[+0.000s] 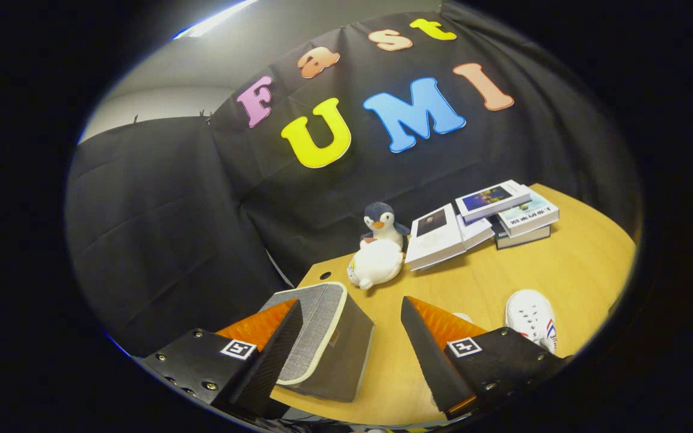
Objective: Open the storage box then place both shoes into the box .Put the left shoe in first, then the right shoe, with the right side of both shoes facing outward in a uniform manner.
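Setting: black cloth walls the booth behind a pale wooden table (503,282), seen from the gripper view tilted well off level.
Storage box: a grey fabric storage box (322,337) with a pale trimmed rim sits on the table's near corner, its long axis running away from the camera toward the back wall; whether its lid is open cannot be told from this angle.
Shoe: a white shoe (532,317) with red and blue stripes on its side lies on the table, long axis running roughly toward the camera, laces up; which end is the toe cannot be told.
Gripper: the gripper (349,355) hangs above the table's near edge, fingers spread wide with nothing between them but bare tabletop and the box's right wall.
Box and fingers: the box lies just ahead of the left finger (274,352), which overlaps its near-left side; contact cannot be told.
Shoe and fingers: the shoe lies just beyond the right finger (428,355), outside the gap, partly hidden by the finger's mount.
Background items: a plush penguin (379,249) stands beyond the box, beside a loose stack of books (485,219) near the far edge.
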Demonstrator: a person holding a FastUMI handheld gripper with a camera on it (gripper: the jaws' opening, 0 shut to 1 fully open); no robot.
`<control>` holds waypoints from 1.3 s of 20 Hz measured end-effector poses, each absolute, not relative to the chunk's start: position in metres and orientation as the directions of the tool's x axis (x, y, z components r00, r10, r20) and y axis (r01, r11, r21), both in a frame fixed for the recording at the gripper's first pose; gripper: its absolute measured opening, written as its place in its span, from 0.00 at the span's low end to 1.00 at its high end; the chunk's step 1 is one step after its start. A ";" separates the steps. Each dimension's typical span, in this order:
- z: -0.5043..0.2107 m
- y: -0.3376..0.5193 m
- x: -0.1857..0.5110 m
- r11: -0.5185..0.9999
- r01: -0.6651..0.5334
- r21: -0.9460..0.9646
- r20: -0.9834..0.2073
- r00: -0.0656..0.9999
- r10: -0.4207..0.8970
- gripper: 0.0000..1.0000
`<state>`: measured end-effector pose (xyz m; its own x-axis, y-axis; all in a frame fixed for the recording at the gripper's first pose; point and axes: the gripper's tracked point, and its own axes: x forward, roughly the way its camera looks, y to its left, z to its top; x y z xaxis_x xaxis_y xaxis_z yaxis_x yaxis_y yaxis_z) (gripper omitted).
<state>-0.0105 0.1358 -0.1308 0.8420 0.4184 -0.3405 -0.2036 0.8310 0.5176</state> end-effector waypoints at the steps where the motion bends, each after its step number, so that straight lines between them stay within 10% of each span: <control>1: -0.136 0.140 -0.012 0.813 -0.195 0.548 -0.350 0.829 0.435 0.98; 21: -0.213 0.245 -0.038 0.436 0.060 0.898 -0.391 0.561 0.729 0.94; 23: -0.215 0.249 -0.039 0.442 0.060 0.895 -0.400 0.547 0.736 0.72; 26: -0.217 0.254 -0.042 0.462 0.054 0.885 -0.419 0.523 0.742 0.71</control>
